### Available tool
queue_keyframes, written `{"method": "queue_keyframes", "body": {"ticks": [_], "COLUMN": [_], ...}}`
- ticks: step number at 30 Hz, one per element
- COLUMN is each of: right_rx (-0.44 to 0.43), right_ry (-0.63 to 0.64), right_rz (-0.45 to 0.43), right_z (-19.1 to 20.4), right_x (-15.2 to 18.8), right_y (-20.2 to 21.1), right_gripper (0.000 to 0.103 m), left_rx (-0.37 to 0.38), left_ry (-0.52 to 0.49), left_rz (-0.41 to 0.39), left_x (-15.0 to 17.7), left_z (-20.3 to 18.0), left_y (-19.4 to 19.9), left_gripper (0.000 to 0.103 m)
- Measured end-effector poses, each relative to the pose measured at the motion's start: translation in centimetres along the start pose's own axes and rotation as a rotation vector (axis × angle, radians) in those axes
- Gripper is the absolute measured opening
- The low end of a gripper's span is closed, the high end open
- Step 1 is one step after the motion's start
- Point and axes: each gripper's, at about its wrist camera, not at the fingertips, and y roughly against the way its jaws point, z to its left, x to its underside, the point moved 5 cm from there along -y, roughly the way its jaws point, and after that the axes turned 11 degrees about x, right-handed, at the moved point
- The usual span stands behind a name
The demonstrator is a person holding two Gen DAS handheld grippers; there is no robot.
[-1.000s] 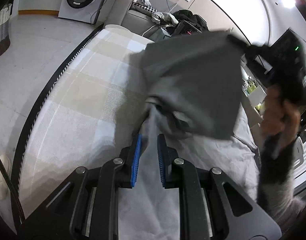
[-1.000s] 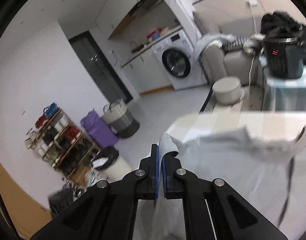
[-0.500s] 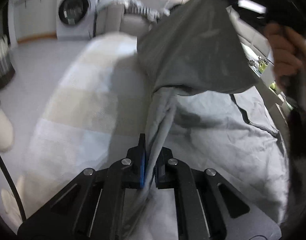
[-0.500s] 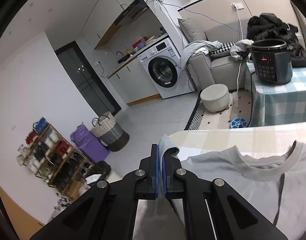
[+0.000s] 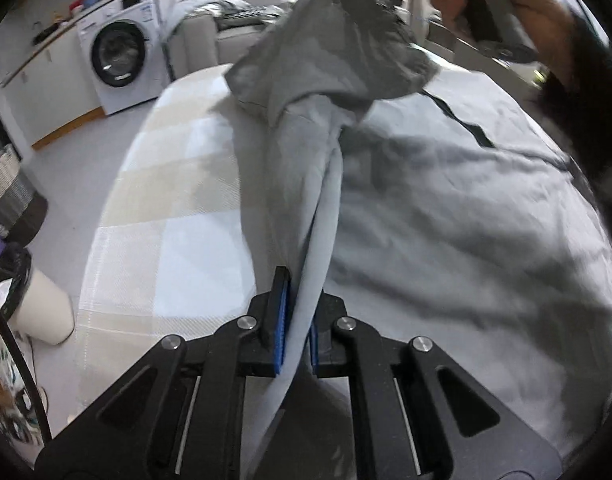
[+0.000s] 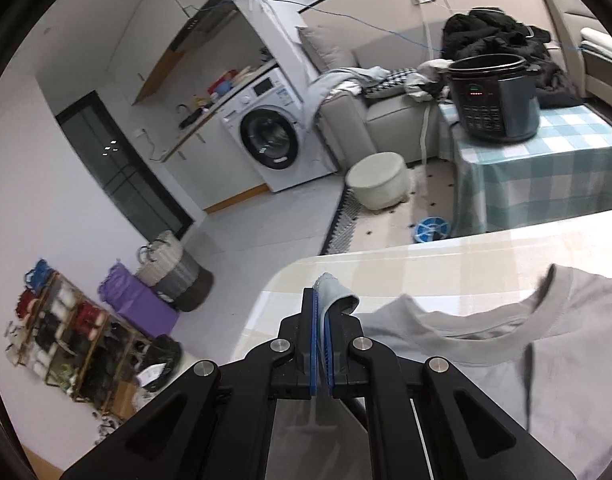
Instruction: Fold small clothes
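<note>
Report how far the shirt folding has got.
Done: the grey T-shirt is spread over the checked table, collar flat. In hand: the left tool and right tool are each shut on the shirt's edge, which hangs lifted between them above the body. Left: lay that flap down and make the other folds; no finished fold shows yet.

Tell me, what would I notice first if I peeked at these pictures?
A grey T-shirt sprawls over the checked table, one edge lifted between the left gripper and right gripper, both pinching cloth. Behind, a white washing machine stands by the wall, and a black electric cooker sits on a checked cloth.
</note>
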Motion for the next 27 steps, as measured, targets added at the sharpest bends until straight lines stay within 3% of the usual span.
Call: {"method": "queue_keyframes", "body": {"ticks": [3, 7, 11, 14, 15, 17, 18, 19, 20, 23, 27], "right_rx": [0.070, 0.193, 0.299, 0.345, 0.339, 0.317, 0.290, 0.273, 0.258, 0.185, 0.086], "right_ry": [-0.037, -0.090, -0.073, -0.021, -0.004, 0.023, 0.042, 0.056, 0.073, 0.164, 0.205], "right_rz": [0.044, 0.087, 0.185, 0.256, 0.252, 0.227, 0.200, 0.180, 0.158, 0.147, 0.200], "right_z": [-2.1, -6.1, -8.8, -10.0, -10.1, -9.9, -9.5, -9.1, -8.3, -5.2, -1.9], "right_x": [0.5, 1.8, 3.6, 4.9, 5.0, 4.8, 4.6, 4.4, 4.3, 4.4, 6.2], "right_y": [-0.8, -1.5, -3.1, -4.0, -3.9, -3.4, -3.0, -2.6, -2.2, -2.1, -3.0], "right_gripper": [0.003, 0.004, 0.006, 0.009, 0.011, 0.025, 0.038, 0.046, 0.047, 0.048, 0.048], "left_rx": [0.067, 0.201, 0.236, 0.347, 0.385, 0.431, 0.464, 0.494, 0.524, 0.513, 0.371], "left_ry": [0.007, 0.142, 0.214, 0.276, 0.282, 0.256, 0.231, 0.213, 0.196, 0.237, 0.344], "left_rz": [0.010, -0.039, -0.080, -0.089, -0.090, -0.070, -0.056, -0.038, -0.029, -0.092, -0.143], "left_x": [0.2, -0.4, -2.3, -4.1, -4.5, -4.9, -4.7, -4.5, -4.1, -3.9, -6.9], "left_z": [-0.1, 1.9, 3.8, 4.5, 4.6, 4.4, 4.0, 3.3, 3.0, 3.5, 6.5], "left_y": [0.4, 1.7, 2.0, 2.0, 2.3, 3.1, 3.6, 3.9, 4.5, 5.3, 2.4], "left_gripper": [0.005, 0.005, 0.005, 0.006, 0.010, 0.023, 0.031, 0.033, 0.033, 0.034, 0.036]}}
